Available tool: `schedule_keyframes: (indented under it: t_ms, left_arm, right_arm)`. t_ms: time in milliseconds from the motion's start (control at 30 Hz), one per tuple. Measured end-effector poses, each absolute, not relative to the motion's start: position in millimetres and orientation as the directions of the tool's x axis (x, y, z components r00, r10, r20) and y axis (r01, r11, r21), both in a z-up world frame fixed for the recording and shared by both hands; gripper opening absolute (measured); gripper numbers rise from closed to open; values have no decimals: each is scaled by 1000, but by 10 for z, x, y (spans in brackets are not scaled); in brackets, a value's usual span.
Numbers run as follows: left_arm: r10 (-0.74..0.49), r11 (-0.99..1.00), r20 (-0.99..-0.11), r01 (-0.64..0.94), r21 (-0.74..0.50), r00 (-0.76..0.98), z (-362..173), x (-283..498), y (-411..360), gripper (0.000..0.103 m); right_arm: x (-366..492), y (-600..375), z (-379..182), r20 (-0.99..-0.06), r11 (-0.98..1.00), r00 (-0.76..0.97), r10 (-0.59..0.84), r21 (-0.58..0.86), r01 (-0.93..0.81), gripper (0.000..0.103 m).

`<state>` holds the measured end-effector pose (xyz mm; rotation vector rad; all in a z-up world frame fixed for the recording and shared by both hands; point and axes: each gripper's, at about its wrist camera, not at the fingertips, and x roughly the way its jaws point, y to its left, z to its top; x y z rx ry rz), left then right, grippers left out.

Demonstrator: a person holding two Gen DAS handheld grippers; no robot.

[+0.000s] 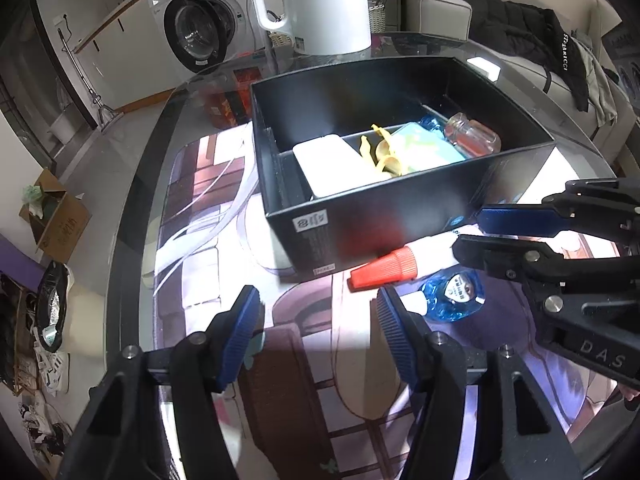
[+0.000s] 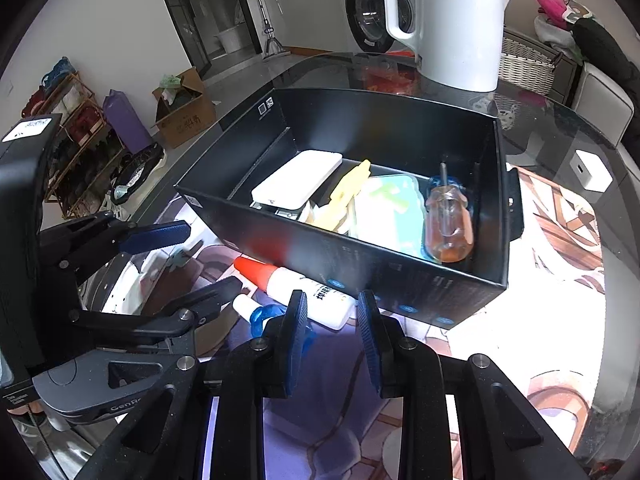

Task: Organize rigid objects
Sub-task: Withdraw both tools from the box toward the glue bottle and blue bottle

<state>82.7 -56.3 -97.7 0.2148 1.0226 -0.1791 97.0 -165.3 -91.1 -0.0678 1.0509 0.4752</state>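
- The left gripper (image 1: 318, 320) hangs over the table with its blue pads apart and nothing between them.
- The right gripper (image 2: 332, 332) has its pads drawn close together. They do not touch, and nothing is squeezed between them.
- Just past the right gripper's tips lies a white glue bottle (image 2: 310, 294) with a red cap (image 1: 382, 270). It lies flat on the picture mat (image 1: 320, 400), close against the near wall of the black box (image 1: 404, 220).
- In the left wrist view the red cap is just ahead and to the right of the left gripper, and the right gripper reaches in from the right, above the bottle.
- A small blue bottle (image 1: 454, 296) with a white cap lies next to the glue bottle, on the side nearer the grippers.
- Inside the box are a white flat case (image 2: 298, 180), some yellow pieces (image 2: 348, 192), a light green case (image 2: 390, 212) and a screwdriver (image 2: 448, 224) with a clear orange handle.
- Behind the box stands a white kettle (image 2: 456, 28) on the glass table (image 2: 560, 140).
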Motion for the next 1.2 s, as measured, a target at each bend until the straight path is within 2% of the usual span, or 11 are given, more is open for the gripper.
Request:
schedule_keyframes:
  t_ms: [333,833,1000,1200]
  left_arm:
    - [-16,974,-872,205,97,488,-1043,866,-387,61]
    - [-54,989,-861,145,23,505,-949,929,-293,61]
    - [-94,987,-861,158,-16,499,-932,936,-412,65]
    - [-72,979,-843,199,42,533,-905,955,-565,69]
  right_arm:
    - [981,-1522,-996,-852,866,325,411,253,-432,27]
    - [544,-1473,-916,-852,758,185,490,311,-574,27]
    - [554,-1660,-822,-841,793,252,479,290,-536,27]
    - [530,-1718,-846,-843,791,246,478,290,-539,27]
